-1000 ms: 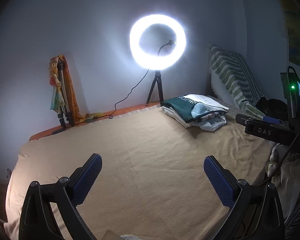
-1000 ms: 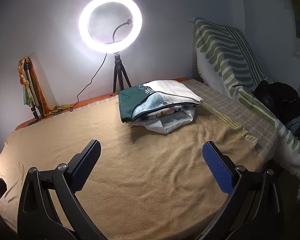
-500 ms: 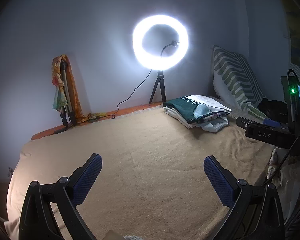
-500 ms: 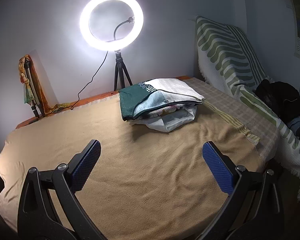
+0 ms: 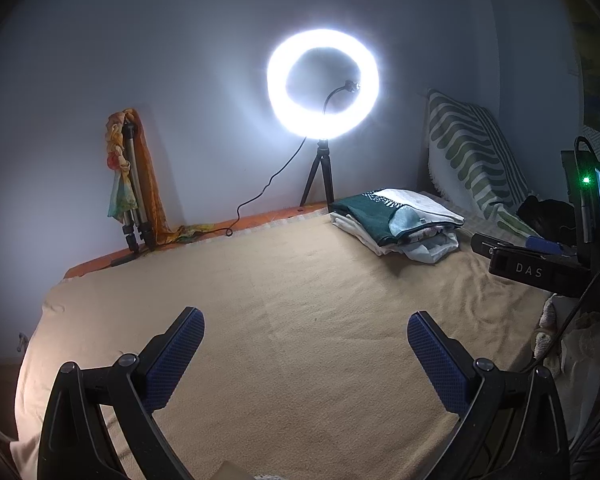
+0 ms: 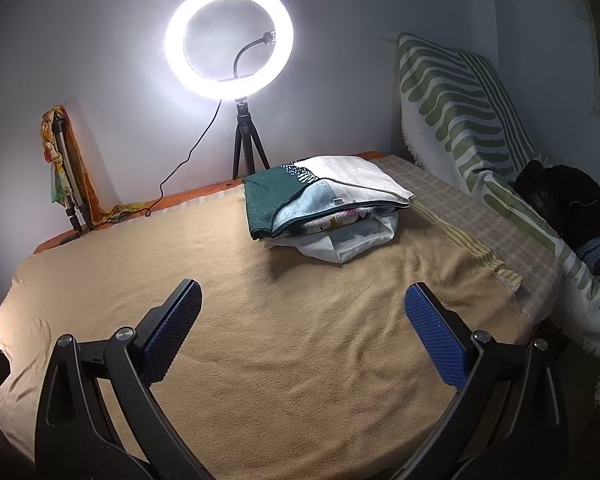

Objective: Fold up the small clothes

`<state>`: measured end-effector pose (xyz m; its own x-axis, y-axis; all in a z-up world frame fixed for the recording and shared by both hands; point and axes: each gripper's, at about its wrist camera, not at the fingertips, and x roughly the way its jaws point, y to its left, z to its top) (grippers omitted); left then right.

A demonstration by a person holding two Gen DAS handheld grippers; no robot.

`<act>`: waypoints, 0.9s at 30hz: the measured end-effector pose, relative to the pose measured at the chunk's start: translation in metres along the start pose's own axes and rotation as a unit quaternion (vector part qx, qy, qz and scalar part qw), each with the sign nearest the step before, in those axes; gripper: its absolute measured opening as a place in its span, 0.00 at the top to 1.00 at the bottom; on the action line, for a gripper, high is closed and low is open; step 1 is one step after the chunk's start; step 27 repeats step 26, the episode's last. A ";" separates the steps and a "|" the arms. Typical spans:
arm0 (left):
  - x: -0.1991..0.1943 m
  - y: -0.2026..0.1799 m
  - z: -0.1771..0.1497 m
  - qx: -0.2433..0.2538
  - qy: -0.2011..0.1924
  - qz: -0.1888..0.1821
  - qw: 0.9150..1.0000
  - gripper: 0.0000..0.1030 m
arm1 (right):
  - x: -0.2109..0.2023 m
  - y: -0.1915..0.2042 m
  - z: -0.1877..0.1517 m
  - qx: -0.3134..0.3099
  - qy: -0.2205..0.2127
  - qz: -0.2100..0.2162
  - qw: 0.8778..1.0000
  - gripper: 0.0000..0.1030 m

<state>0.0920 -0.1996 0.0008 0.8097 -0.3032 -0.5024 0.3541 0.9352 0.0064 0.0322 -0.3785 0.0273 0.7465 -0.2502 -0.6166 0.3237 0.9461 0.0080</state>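
Note:
A stack of folded small clothes point(image 6: 324, 208), dark green and white on top, lies at the far right of the tan blanket point(image 6: 292, 320). It also shows in the left wrist view point(image 5: 396, 224). My left gripper point(image 5: 305, 322) is open and empty, held above the near part of the blanket point(image 5: 292, 300). My right gripper point(image 6: 302, 296) is open and empty, above the blanket and short of the stack. The body of the right gripper point(image 5: 536, 270) shows at the right edge of the left wrist view.
A lit ring light on a tripod point(image 6: 228, 40) stands at the back wall, its cable trailing left. A folded tripod with an orange cloth point(image 6: 66, 168) leans at the back left. A green striped cushion point(image 6: 472, 120) and dark clothes point(image 6: 568, 200) lie at the right.
Both grippers have shifted slightly; the scene has slid a little to the right in both views. Both stay open and empty.

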 end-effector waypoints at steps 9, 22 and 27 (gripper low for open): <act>-0.002 0.002 0.000 -0.002 -0.001 0.001 1.000 0.00 | -0.001 0.001 0.000 0.000 0.000 0.001 1.000 0.00; -0.002 0.007 -0.002 -0.005 -0.004 0.013 1.000 0.00 | -0.001 0.005 0.001 -0.002 0.003 0.004 1.000 0.00; 0.000 0.011 -0.002 -0.009 0.003 0.009 1.000 0.00 | 0.000 0.007 0.002 -0.005 0.004 0.007 1.000 0.00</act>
